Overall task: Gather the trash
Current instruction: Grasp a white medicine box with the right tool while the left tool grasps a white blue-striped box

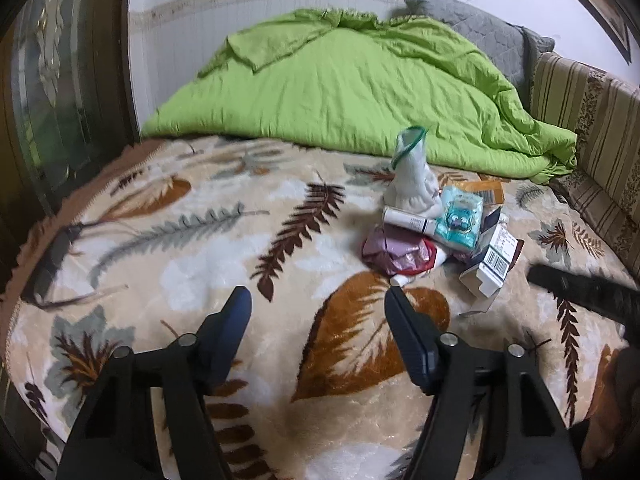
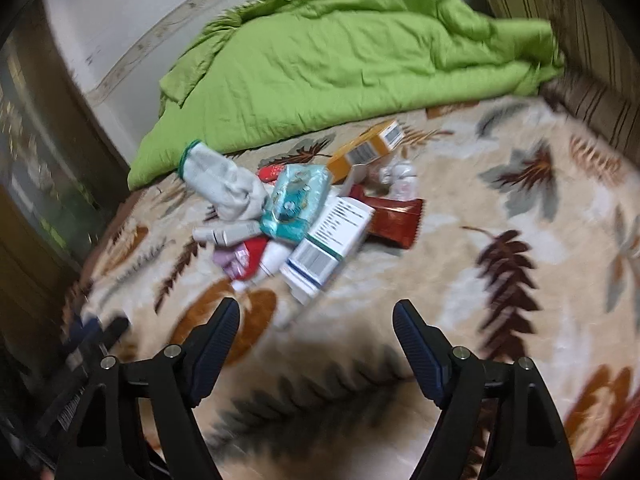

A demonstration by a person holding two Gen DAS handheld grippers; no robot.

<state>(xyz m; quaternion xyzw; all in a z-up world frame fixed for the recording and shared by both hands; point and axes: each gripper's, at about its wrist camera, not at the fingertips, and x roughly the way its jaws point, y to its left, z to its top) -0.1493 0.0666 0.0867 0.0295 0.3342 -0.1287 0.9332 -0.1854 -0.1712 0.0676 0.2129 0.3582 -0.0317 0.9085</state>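
A heap of trash lies on the leaf-patterned blanket [image 1: 192,248]. It holds a white glove [image 1: 412,176], a teal wipes pack [image 1: 458,218], a white tube [image 1: 408,218], a crumpled pink wrapper [image 1: 394,254] and a white barcode box [image 1: 494,258]. In the right wrist view I see the white box [image 2: 332,240], wipes pack [image 2: 296,200], glove [image 2: 224,184], orange box [image 2: 366,150] and red wrapper [image 2: 394,218]. My left gripper [image 1: 318,294] is open and empty, short of the heap. My right gripper [image 2: 316,310] is open and empty, just before the white box.
A green quilt [image 1: 360,84] is bunched at the back of the bed. A striped padded headboard [image 1: 592,120] runs along the right. A dark wooden cabinet [image 1: 52,80] stands at the left. The right gripper's dark arm [image 1: 580,292] shows at the left view's right edge.
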